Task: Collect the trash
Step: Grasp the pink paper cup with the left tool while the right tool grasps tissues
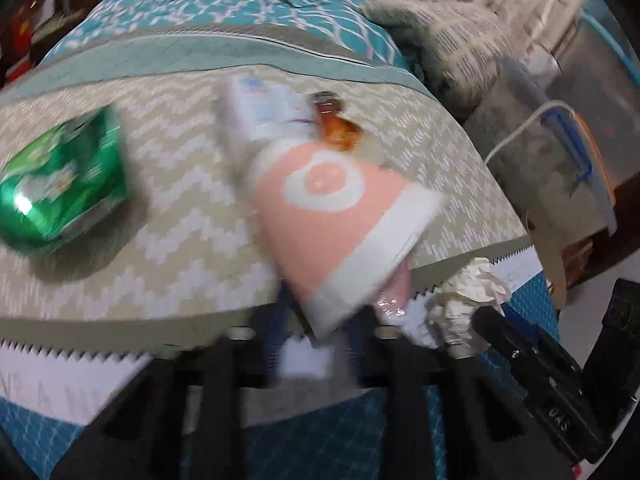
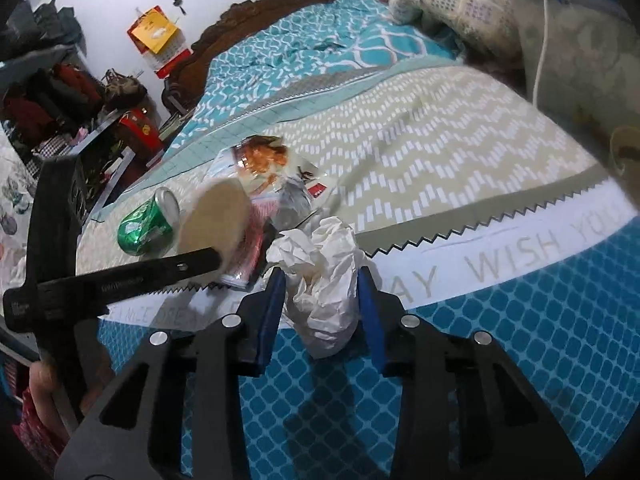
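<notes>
My left gripper is shut on the rim of a pink and white paper cup, held blurred above the bed; the cup's tan bottom shows in the right wrist view. My right gripper is shut on a crumpled white paper wad, also seen in the left wrist view. A crushed green can lies on the bed to the left, also in the right wrist view. Plastic wrappers lie beyond the cup.
The bed has a beige zigzag blanket over a teal patterned cover. A knitted blanket and grey bedding with a white cable sit at the right. A cluttered rack stands at far left.
</notes>
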Demonstrator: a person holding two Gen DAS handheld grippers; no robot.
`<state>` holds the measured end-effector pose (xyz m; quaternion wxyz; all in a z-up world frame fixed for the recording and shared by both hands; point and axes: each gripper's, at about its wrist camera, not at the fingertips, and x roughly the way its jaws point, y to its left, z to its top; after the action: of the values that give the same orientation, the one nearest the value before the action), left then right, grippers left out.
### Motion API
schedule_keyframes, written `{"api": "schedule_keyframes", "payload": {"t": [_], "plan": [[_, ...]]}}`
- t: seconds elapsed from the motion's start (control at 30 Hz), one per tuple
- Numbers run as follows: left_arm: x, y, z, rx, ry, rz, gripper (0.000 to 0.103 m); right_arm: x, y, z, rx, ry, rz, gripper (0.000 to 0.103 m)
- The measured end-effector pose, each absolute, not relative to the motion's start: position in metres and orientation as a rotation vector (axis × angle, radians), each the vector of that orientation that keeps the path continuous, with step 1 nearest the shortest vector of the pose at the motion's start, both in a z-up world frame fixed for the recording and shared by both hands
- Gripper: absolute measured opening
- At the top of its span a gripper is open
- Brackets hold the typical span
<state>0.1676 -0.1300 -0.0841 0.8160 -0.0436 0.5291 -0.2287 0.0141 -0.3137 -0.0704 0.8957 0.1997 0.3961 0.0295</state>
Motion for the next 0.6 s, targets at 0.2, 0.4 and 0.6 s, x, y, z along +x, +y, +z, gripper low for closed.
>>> {"api": "schedule_keyframes", "payload": {"t": [0.2,0.4,0.6], "plan": [[0.13,-0.069,-0.082,-0.145,1.1,-0.463,0.005,-0.002,-0.301,-0.074,0.437,0.832,0.114,0.039],[0.083,-0.044,-0.084,-0.134,1.123,-0.581,0.005,-0.032,-0.29,-0.075,0.449,0.841,0.14,0.039],[0.058,-0.068,-0.087,-0.071,1.121,-0.651,0.022,-0.058,-0.287,-0.071,0.393,0.848,0.105,0.062]]}}
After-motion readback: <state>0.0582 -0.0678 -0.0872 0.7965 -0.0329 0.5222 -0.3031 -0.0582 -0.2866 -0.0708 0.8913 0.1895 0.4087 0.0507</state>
